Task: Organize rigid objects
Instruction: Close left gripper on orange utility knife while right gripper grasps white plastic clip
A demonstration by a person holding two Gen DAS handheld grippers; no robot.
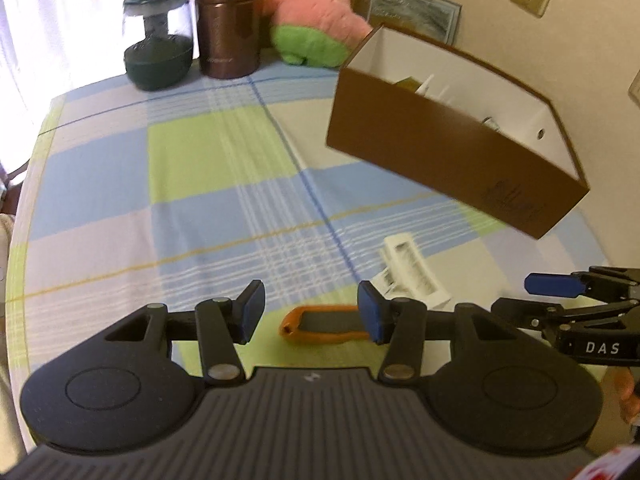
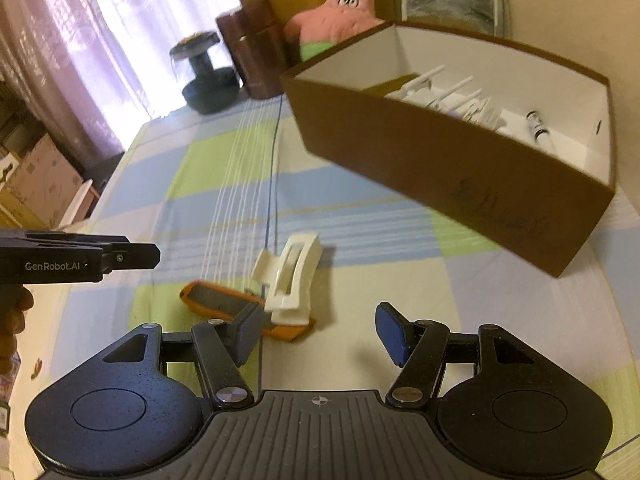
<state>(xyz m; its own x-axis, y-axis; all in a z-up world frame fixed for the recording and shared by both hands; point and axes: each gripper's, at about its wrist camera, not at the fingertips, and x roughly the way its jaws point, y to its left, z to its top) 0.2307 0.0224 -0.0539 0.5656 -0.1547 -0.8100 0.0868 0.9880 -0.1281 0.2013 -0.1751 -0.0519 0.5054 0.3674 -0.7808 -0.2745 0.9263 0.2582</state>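
Rigid pieces still out on your checked tablecloth (image 1: 200,184) number two in the left wrist view: an orange-rimmed flat tool with a grey centre (image 1: 320,325) lying just ahead of your left gripper (image 1: 312,312), and a white plastic clip-like part (image 1: 412,274) a little farther on, to the right. Your left gripper's jaws stand apart with nothing pressed between the blue pads; the orange tool shows in the gap beyond them, lying on the cloth. The brown box with a white lining (image 1: 440,148) sits farther right, and over its near wall you can make out only the tips of some white pieces and a small grey item; the rest is hidden. Along the far edge stand one dark lamp-like jar (image 1: 158,40), one copper-brown canister (image 1: 228,24) and one pink star plush toy (image 1: 320,20). Your right gripper reaches in at the right edge. In the right wrist view, your right gripper (image 2: 316,332) is also open and holds nothing, hovering above the cloth with the same two pieces just ahead: the white clip (image 2: 292,280) lies across the right part of the orange tool (image 2: 224,304), touching it. The box (image 2: 460,168) is seen from higher here, and inside you can see several white rod-like parts piled together, something yellowish behind them, and one small cylinder with a dark band near the right end. Your left gripper comes in from the left edge, with part of your hand below it.
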